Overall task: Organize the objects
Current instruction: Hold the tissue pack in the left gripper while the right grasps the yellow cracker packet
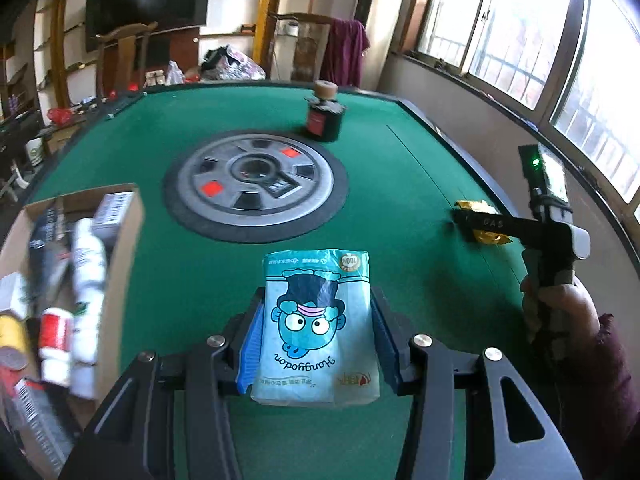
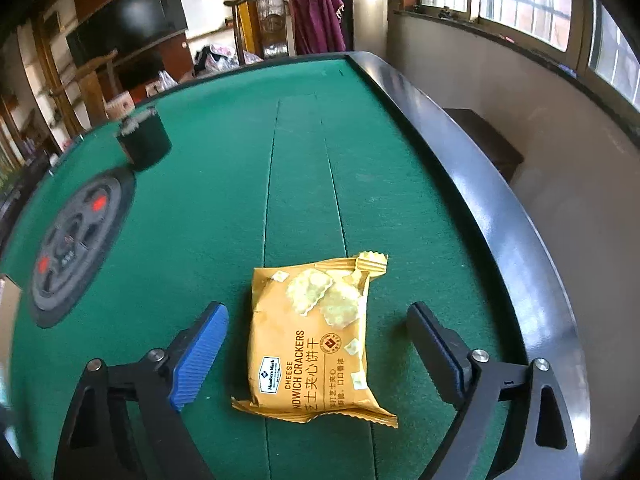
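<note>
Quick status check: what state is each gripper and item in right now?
Left gripper: shut on blue cartoon tissue pack, lifted.
Right gripper: open, straddling yellow cheese cracker packet, flat on green felt table.
Cardboard box: open, holding bottles.
Dark corked bottle: upright.

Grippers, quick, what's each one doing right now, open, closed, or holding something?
Left gripper: shut on the blue tissue pack.
Right gripper: open, straddling the yellow cracker packet, not gripping it.

Your daylight pours in from the windows at right, blown out; fisheye bends the edges, corners go black, and the cardboard box blurs.
</note>
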